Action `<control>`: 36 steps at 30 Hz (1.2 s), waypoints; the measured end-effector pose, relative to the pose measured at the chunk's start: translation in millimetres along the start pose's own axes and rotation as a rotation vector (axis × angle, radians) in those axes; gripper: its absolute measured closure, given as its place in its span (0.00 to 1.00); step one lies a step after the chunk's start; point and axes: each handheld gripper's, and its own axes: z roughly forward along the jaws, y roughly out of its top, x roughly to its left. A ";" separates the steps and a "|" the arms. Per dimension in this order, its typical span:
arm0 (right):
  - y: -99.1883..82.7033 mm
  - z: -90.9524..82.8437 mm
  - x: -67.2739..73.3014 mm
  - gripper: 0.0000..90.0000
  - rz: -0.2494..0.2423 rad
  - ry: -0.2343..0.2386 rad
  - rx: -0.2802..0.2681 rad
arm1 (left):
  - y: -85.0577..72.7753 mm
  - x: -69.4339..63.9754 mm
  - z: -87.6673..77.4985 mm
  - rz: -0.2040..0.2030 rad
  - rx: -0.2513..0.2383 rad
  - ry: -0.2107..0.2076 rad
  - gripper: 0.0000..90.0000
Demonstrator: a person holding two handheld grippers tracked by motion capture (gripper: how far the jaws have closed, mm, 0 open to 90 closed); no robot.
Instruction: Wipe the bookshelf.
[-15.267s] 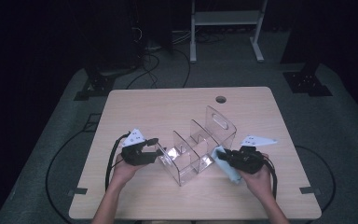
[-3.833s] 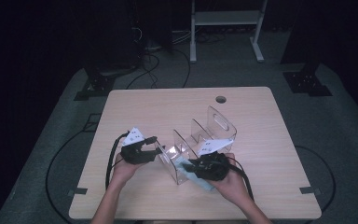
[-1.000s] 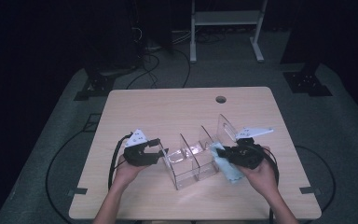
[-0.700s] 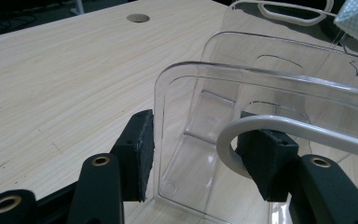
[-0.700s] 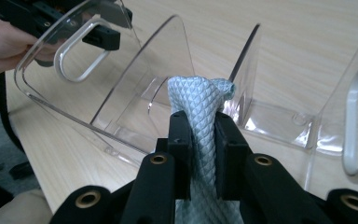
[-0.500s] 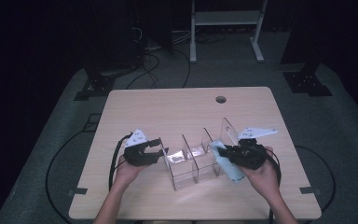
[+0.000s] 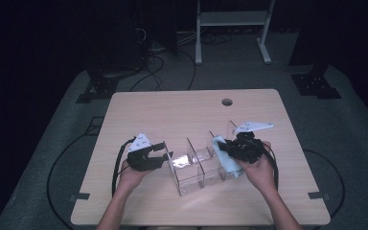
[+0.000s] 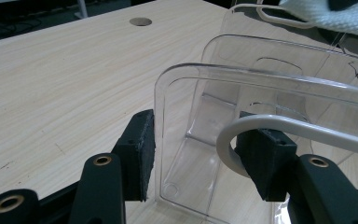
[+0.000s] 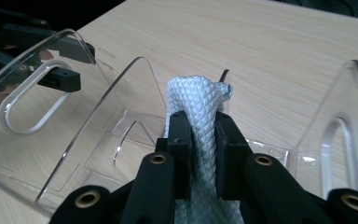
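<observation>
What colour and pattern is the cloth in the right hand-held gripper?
Pale blue-white cloth with a diamond-quilted weave; clearest in the right gripper view.

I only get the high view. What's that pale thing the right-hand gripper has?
Observer: A pale blue cloth with a diamond weave. The right gripper is shut on a fold of it, and the tip sticks up past the pads.
Operator: And is the left one really gripping that see-through thing?
Observer: Yes. The left gripper has one pad on each side of the end wall of the clear divided rack, right beside a slot-shaped handle cutout in that wall.
</observation>
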 end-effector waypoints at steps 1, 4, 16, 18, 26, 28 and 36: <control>-1.8 -4.3 1.2 0.87 -0.003 -0.002 -0.006 | 0.2 0.1 0.2 0.000 0.001 0.000 0.53; -8.3 -9.2 4.2 0.87 -0.021 -0.013 0.004 | 0.3 -0.2 0.3 0.001 0.002 0.001 0.53; 8.0 13.9 -6.3 0.87 0.021 -0.023 0.000 | -0.4 -1.5 -0.1 0.000 -0.002 0.010 0.53; 4.3 9.5 -2.3 0.87 0.005 -0.032 -0.003 | -0.6 -1.2 0.1 -0.002 -0.003 0.005 0.53; 16.2 22.1 -5.0 0.87 0.018 -0.056 0.017 | -0.3 -3.1 0.8 0.002 -0.005 0.012 0.53; 24.5 31.5 -6.4 0.87 0.026 -0.072 0.026 | -0.4 -3.1 1.0 -0.004 -0.008 0.013 0.53; 31.6 37.9 -9.7 0.87 0.043 -0.072 0.048 | -0.9 -3.1 1.1 -0.024 -0.010 0.018 0.53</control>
